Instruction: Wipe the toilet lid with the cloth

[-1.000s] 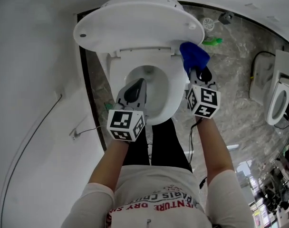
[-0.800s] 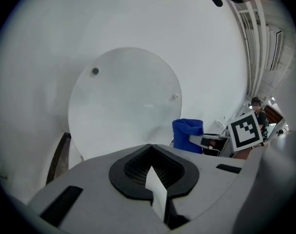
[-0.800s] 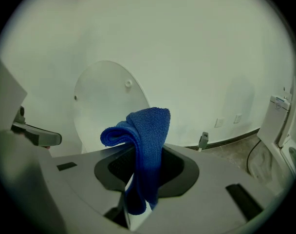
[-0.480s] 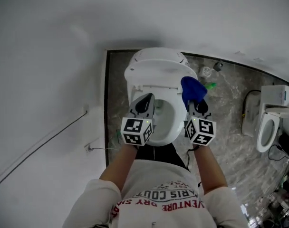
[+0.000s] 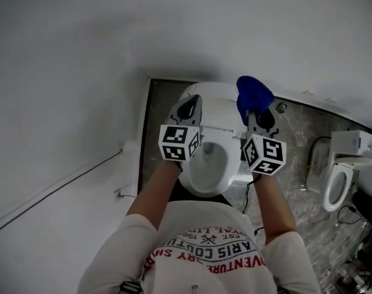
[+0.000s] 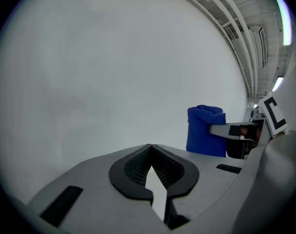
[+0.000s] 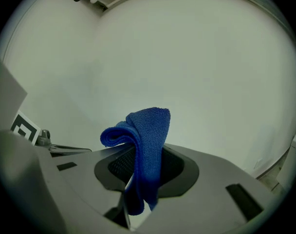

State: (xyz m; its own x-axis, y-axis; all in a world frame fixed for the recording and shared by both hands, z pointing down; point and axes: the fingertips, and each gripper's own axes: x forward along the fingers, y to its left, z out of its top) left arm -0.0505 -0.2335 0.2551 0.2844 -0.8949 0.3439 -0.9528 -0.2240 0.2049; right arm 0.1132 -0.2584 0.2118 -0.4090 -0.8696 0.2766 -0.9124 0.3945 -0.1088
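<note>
The white toilet (image 5: 226, 175) stands below me against the wall, its lid (image 5: 215, 98) raised behind the bowl. My right gripper (image 5: 257, 111) is shut on a folded blue cloth (image 5: 254, 93), held up at the lid's right edge; the cloth (image 7: 147, 145) sticks up from between the jaws of the right gripper (image 7: 138, 156). My left gripper (image 5: 188, 106) hovers over the lid's left side. In the left gripper view, the left gripper (image 6: 150, 149) has its tips together with nothing held, and the cloth (image 6: 204, 130) shows to its right. Both gripper views face bare white wall.
A second white toilet (image 5: 334, 185) stands at the right on the grey marbled floor (image 5: 296, 164). A thin cable (image 5: 63, 185) runs along the white wall at left. A person's arms and printed shirt (image 5: 207, 250) fill the bottom of the head view.
Both grippers have risen from over the bowl to the height of the raised lid, toward the wall. The toilet looks smaller and lower. The cloth stays clamped in the right gripper.
</note>
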